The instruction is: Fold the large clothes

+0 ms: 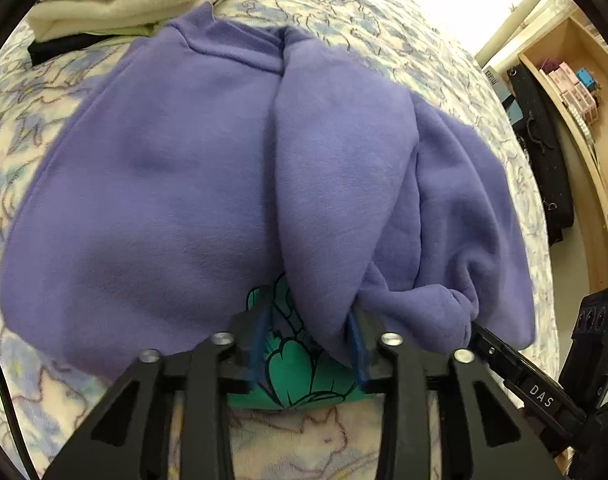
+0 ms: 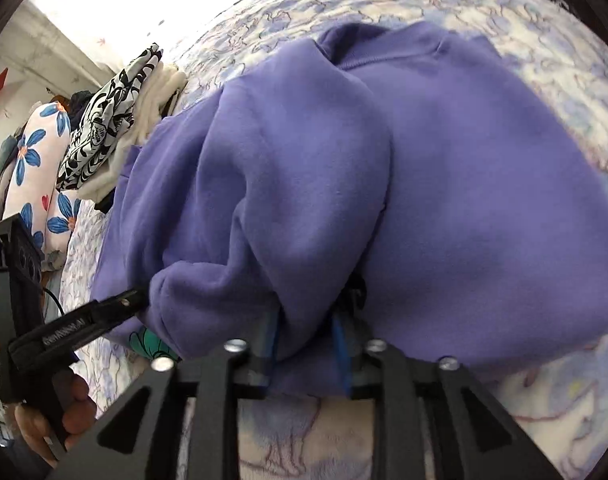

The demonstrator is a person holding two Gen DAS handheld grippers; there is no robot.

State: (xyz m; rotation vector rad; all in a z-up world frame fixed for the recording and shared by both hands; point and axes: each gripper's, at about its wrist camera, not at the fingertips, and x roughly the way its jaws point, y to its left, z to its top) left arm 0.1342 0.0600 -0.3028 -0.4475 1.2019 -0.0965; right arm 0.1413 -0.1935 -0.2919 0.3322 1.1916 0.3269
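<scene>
The floral bedspread (image 1: 383, 12) carried the purple sweatshirt (image 1: 164, 184), sleeves already folded inward along its middle, so a final fold up from the hem probably remained. The left gripper (image 1: 309, 344) stood part-open around its near hem; the right gripper (image 2: 305, 344) looked clamped on bunched hem fabric.

The purple sweatshirt (image 1: 184, 184) covers most of its teal print (image 1: 300, 364) and hides the right tool's (image 2: 307, 340) fingertips. The folded stack (image 1: 116, 4) is cut off at the frame's edge. The shelf items (image 1: 575, 88) are too small to identify.
</scene>
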